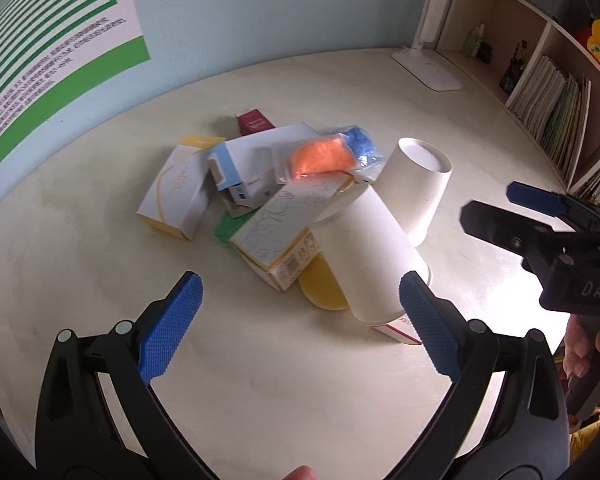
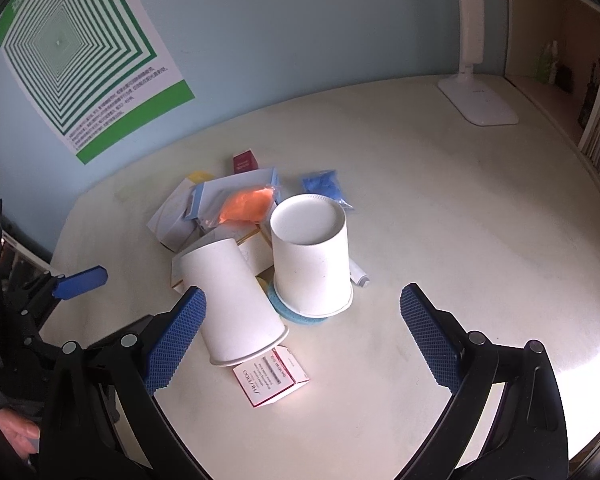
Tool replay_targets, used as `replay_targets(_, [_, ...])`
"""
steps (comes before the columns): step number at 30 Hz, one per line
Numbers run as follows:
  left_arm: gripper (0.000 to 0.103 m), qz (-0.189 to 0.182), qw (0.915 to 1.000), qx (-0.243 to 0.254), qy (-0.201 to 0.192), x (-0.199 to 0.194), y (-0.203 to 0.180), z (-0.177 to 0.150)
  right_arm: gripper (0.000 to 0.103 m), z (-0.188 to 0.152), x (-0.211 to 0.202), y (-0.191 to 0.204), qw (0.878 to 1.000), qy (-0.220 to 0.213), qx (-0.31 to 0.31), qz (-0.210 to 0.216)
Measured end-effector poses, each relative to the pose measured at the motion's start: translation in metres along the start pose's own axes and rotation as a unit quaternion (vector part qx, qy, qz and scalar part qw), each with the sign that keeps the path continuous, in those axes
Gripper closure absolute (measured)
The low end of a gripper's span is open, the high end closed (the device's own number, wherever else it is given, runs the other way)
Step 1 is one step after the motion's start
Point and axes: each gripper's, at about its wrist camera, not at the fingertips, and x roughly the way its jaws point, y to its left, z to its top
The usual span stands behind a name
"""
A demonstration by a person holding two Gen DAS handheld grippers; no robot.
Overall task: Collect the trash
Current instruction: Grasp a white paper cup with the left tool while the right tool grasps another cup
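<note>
Both grippers are hovering over the heap in the middle of the pale table (image 1: 100, 300), jaws spread wide and holding nothing. In the right wrist view the right gripper (image 2: 300, 312) is facing two upturned white paper cups. The tilted cup (image 2: 234, 300) is leaning at lower centre, its long axis running from upper left down to its rim at lower right, and the blue pad (image 2: 176, 340) on the frame's left is sitting just beside its wall. The upright cup (image 2: 312, 264) is standing mouth-down right of it, squarely between the jaws, on a blue round pad (image 2: 296, 316).

From the left wrist view, the left gripper (image 1: 300, 308) is lying lower left of the heap, with the tilted cup (image 1: 364, 256) just beside its right-hand pad. The right one looks better lined up for either cup.

Crowding things: a small white-and-red carton (image 2: 270, 378) is lying under the tilted cup's rim, boxes are piling up behind, and an orange packet (image 2: 246, 206) and blue packet (image 2: 326, 186) are resting toward the top of the heap. Pulling the leaning cup may well shift the boxes propping it. No bin is showing in either view.
</note>
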Motion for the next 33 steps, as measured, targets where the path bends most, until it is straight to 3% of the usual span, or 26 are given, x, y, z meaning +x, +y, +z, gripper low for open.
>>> replay_targets(4, [0.007,-0.018,0.9997,0.008,0.011,0.010,-0.009,0.001,0.007,0.006,0.008,-0.007,1.000,0.007,0.006,0.016])
replay_targets(8, [0.007,-0.044,0.9986,0.008,0.028,0.025,-0.015,0.003,0.021,0.012,0.023,-0.012,0.999,0.030,0.012,0.041])
replay_targets(13, [0.008,-0.075,0.9960,-0.008,0.049,0.045,-0.017,0.005,0.024,0.019,0.044,-0.013,0.997,0.051,0.014,0.051])
replay_targets(20, [0.020,-0.090,0.9939,-0.013,0.062,0.062,-0.020,0.013,0.028,0.030,0.064,-0.014,0.997,0.056,0.006,0.045])
replay_targets(23, [0.030,-0.112,0.9915,-0.017,0.065,0.066,-0.021,0.015,0.043,0.034,0.070,-0.012,0.997,0.062,-0.003,0.047])
replay_targets(26, [0.037,-0.129,0.9891,-0.023,0.068,0.069,-0.022,0.017,0.044,0.036,0.072,-0.010,0.997,0.060,-0.012,0.047])
replay_targets(33, [0.046,-0.128,0.9905,-0.006,0.050,0.061,-0.027,0.018,0.045,0.038,0.052,-0.012,0.998,0.034,0.002,0.053])
